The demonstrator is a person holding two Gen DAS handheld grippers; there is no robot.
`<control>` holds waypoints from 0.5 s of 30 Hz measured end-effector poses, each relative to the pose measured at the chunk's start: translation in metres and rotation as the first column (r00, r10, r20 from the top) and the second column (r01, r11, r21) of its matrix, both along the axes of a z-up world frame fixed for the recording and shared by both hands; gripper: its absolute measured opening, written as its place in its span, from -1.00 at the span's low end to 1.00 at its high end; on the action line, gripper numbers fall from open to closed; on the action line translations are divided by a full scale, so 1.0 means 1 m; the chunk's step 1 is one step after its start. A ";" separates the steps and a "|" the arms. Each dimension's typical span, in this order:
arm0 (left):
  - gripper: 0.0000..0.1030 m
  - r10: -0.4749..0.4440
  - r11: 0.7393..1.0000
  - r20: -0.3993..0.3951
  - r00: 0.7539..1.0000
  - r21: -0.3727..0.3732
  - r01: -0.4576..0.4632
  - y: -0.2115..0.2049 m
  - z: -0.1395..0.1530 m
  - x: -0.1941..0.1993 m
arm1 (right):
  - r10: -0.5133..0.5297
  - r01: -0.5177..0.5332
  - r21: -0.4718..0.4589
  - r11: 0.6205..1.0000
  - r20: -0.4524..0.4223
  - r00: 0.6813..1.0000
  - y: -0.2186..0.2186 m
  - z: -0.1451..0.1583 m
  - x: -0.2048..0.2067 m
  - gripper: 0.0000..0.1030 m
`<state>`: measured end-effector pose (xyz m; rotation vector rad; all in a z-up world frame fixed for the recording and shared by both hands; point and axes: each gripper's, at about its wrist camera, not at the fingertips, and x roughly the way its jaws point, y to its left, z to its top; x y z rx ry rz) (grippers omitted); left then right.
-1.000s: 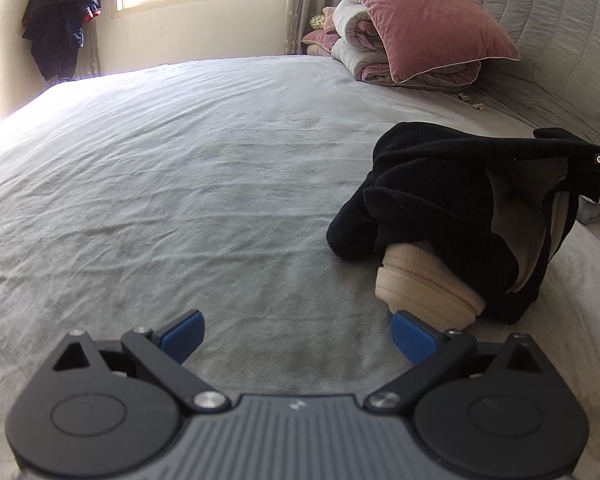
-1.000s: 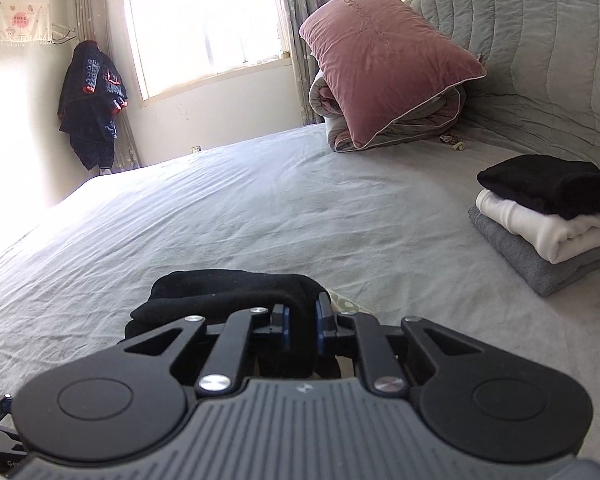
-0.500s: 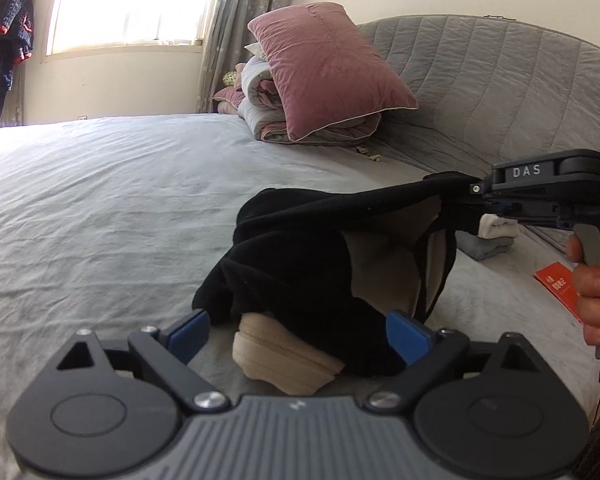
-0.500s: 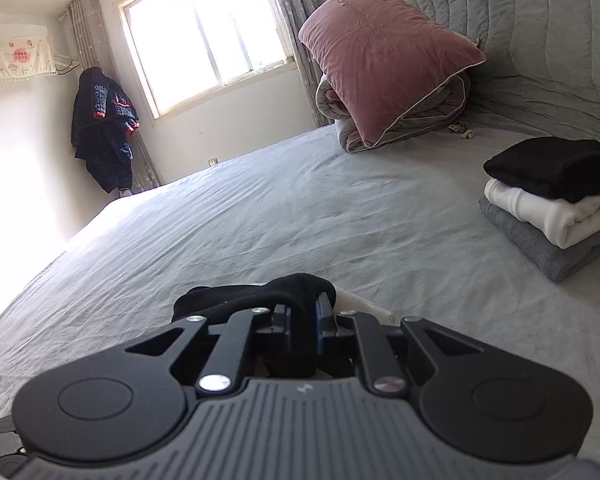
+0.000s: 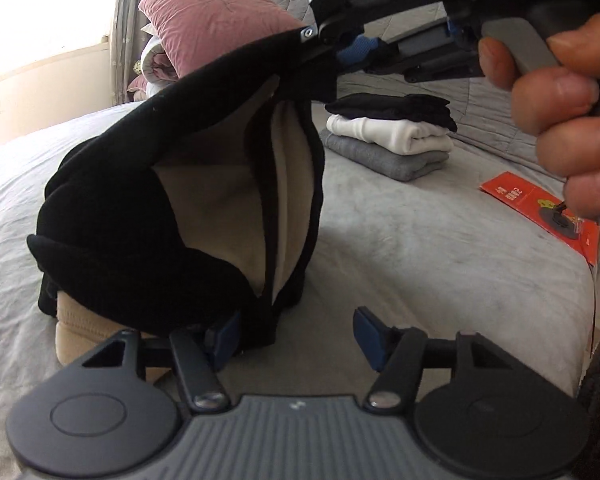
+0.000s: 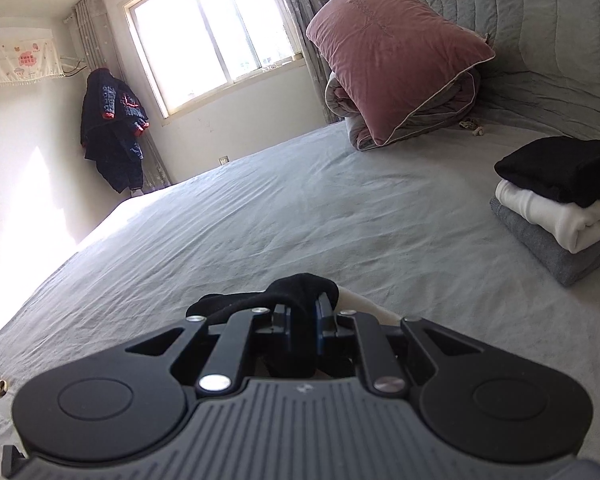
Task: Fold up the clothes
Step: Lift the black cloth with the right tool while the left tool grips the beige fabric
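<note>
In the left wrist view the right tool (image 5: 352, 50) runs off the frame at twelve o'clock, its fingertips buried in the black garment (image 5: 148, 184), and the hand (image 5: 560, 108) on its handle is cut by the edge at three o'clock. The garment's lower hem hides behind the left tool (image 5: 296, 336) at six o'clock, and the print on the red card (image 5: 512, 196) is too small to read. In the right wrist view the tool's own body covers most of the garment, and the folded stack (image 6: 560, 208) is clipped at three o'clock.
</note>
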<state>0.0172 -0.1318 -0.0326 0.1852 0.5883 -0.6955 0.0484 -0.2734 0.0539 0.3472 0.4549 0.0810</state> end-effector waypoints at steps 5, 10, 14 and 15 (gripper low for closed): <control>-0.66 0.090 0.995 0.003 0.996 0.037 -0.090 -0.002 -0.011 0.012 | -0.002 0.003 0.010 1.000 -0.011 1.000 -0.005 -0.001 0.003 -0.75; -0.93 0.134 0.991 0.017 0.991 0.023 -0.135 0.017 -0.002 0.008 | -0.006 0.006 -0.002 1.000 0.001 1.000 -0.006 -0.001 0.006 -0.75; -0.94 0.192 0.981 0.074 0.979 0.002 -0.193 0.042 0.018 -0.003 | -0.004 0.005 -0.024 1.000 0.025 1.000 -0.006 0.001 0.006 -0.79; -0.94 0.208 0.978 0.093 0.974 -0.008 -0.209 0.048 0.024 -0.006 | -0.002 0.002 -0.026 1.000 0.030 1.000 -0.005 0.001 0.006 -0.79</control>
